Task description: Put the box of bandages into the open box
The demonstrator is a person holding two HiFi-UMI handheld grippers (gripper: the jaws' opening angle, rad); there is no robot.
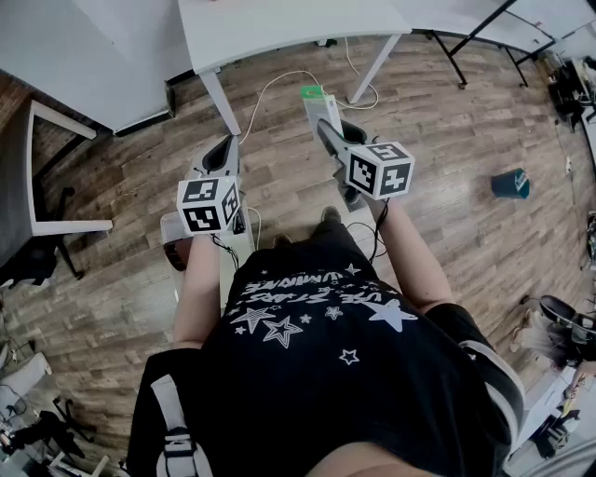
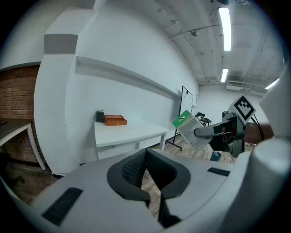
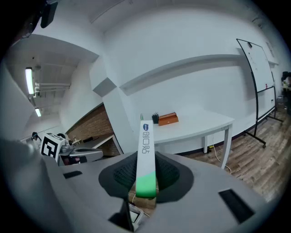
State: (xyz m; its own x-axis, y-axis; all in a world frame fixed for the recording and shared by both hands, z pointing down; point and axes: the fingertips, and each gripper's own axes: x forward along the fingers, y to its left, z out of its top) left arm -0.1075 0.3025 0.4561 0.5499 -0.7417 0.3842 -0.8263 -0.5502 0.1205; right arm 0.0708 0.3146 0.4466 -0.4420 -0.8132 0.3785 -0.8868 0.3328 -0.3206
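While the person stands over the brown wood-plank floor (image 1: 466,186), the long white table (image 1: 289,23) lies ahead of both grippers and well apart from them. A small orange-brown box (image 3: 168,119) rests on its top; whether this is the open box meant by the task cannot be told from here. Both bare forearms reach forward at about waist height, roughly parallel, with the right one carried a little further out. The left gripper (image 1: 222,154) points towards the table with its dark ribbed pads drawn together and nothing between them. The right gripper (image 1: 321,121) is clamped on the flat white-and-green cardboard box of bandages (image 1: 317,101), which sticks out past the jaws, tilted up and forward in mid-air. In the right gripper view the box shows edge-on and upright, its green end seated between the pads and its white printed end free. It looks light and thin, with stiff edges but broad faces that would likely dent under hard pressure. The hold across the two broad faces near one end suits it, though the long free end could probably swing or pivot. A firm, moderate squeeze seems the safer choice.
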